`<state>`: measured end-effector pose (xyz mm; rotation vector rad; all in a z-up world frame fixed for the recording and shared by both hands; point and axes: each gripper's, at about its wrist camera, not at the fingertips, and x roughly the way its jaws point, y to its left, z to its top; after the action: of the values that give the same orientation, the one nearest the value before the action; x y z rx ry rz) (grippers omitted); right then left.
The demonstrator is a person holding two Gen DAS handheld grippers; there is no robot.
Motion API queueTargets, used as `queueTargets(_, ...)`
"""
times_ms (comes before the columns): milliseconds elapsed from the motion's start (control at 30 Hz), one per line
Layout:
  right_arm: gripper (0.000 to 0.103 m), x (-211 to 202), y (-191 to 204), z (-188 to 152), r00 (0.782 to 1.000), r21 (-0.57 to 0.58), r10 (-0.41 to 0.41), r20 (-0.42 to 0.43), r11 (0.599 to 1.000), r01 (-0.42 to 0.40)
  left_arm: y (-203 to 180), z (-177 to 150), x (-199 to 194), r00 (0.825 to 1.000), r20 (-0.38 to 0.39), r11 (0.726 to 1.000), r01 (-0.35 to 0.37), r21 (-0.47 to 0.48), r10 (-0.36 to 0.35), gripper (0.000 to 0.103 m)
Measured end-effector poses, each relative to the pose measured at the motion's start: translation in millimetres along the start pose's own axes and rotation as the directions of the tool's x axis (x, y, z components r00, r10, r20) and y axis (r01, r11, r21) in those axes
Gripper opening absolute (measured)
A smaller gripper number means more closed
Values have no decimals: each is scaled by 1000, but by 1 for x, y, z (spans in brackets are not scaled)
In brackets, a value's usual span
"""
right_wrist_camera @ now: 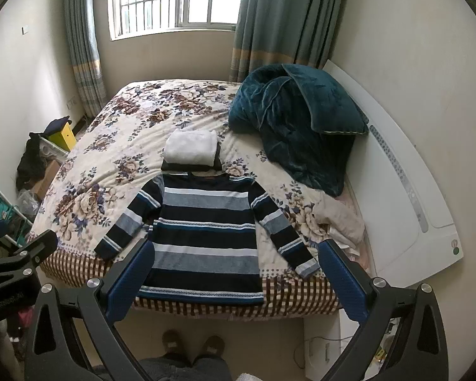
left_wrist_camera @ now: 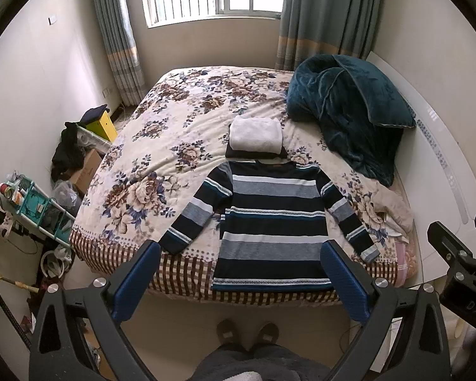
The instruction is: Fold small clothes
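The bed [left_wrist_camera: 161, 120] carries everything, and its near edge is the first hazard: the striped sweater [left_wrist_camera: 273, 222] lies flat and face-up with its hem hanging just over that edge, so a tug toward the person could, I judge, slide the whole garment off onto the floor. The teal quilt [left_wrist_camera: 349, 111] is heaped at the far right, well apart from the sweater's body; the crumpled beige cloth [left_wrist_camera: 393, 206] at the right edge lies just beside the right sleeve, and a wide sweep of that sleeve might drag it along. The folded pile [left_wrist_camera: 256, 138], a white piece on a dark one, sits at the collar, touching or nearly so; folding the sweater upward could knock it askew.

Both sleeves are spread outward, so a fold begun on one side alone may skew the stripes.

The left gripper [left_wrist_camera: 241, 282] and right gripper [right_wrist_camera: 234, 282] both hover above the near edge, fingers spread wide, holding nothing.

Hard to make out: what the dark lower layer of the pile is, and whether the collar lies under it. The person's body is cut off below the slippers, and the clutter at the far left is too small to name.
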<state>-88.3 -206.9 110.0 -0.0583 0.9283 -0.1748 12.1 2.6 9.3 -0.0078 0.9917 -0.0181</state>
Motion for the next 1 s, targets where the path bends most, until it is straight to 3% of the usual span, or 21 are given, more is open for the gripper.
queueTargets(1000,103,1,3,7,1000,-2,-1,9,1000,1,-2,3,3,1000,12,1000,9,12,-9,103)
